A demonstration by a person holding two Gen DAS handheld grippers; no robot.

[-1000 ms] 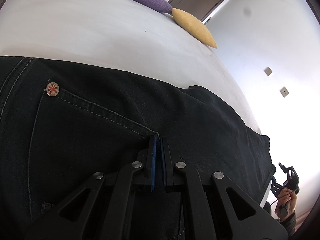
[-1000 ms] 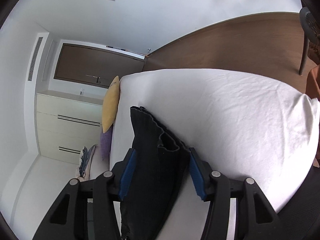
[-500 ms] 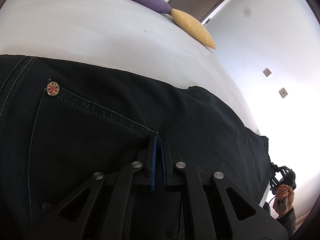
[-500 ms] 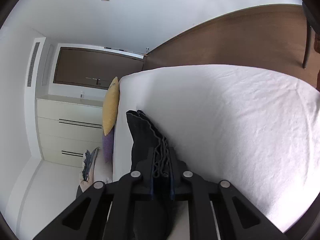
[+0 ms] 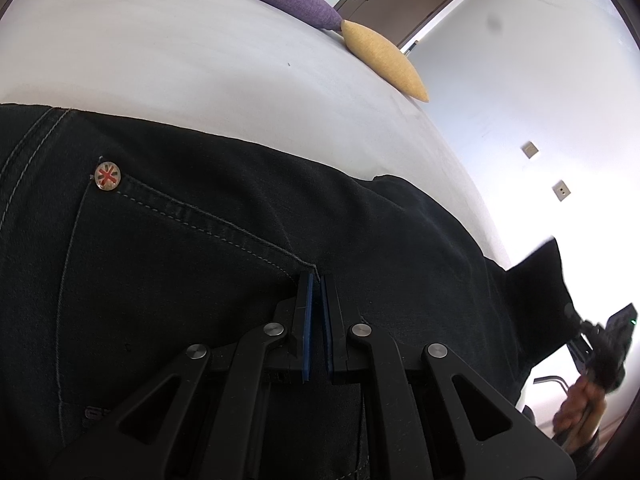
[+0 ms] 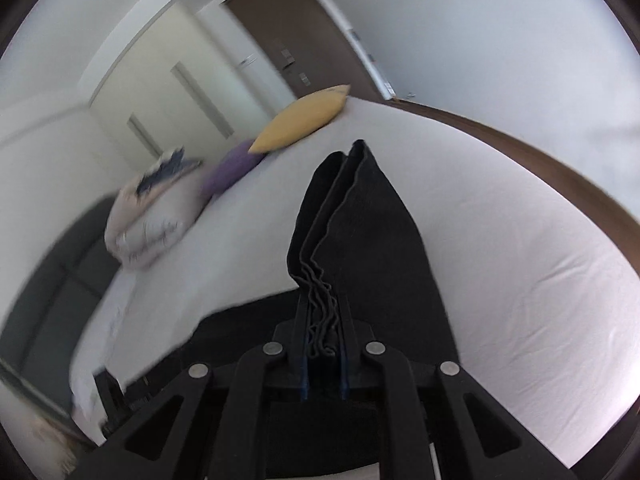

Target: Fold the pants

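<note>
- Pants [image 5: 248, 264], black denim, sit in both of my grippers at once; they lie across the white bed [image 5: 208, 80], and from the left wrist view they fill the whole lower part of the picture.
- My left gripper [image 5: 317, 280] is fully closed, its 2 blue pads nearly touching, tips pressed on the cloth at the corner of a stitched pocket; I cannot tell whether any fabric is caught between them.
- My right gripper [image 6: 325, 320] is closed on a bunched, wavy stack of hem layers, which stick up between the 2 pads.
- From that grip the trouser leg stands up off the bed as a tapering black panel in the right wrist view, its far end pointing toward the cushions.
- A round metal rivet [image 5: 108, 176] with a red cross marks the other corner of the pocket, left of my left gripper.
- At the right edge of the left wrist view I see a hand [image 5: 580, 404] holding the other gripper, blurred, with the far end of the pants raised beside it.
- Further off on the bed lie 1 yellow cushion [image 5: 384, 60], 1 purple cushion [image 5: 298, 0] touching it, and a rolled pale duvet [image 6: 152, 220].
- Behind them stands a brown door [image 6: 296, 32].
</note>
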